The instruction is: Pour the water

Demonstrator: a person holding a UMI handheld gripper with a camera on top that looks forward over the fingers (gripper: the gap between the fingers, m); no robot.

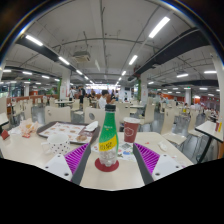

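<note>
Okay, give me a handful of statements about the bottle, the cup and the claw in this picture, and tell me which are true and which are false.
1. The green bottle stands upright on a red coaster. True.
2. The bottle's cap is blue. False: its cap is red.
3. The paper cup stands beside the bottle, to its right in the view. True.
4. The claw is shut on the bottle. False: its fingers are spread open, with the bottle standing between them and a gap at either side.
5. The cup lies tipped over on the white table. False: it stands upright.
</note>
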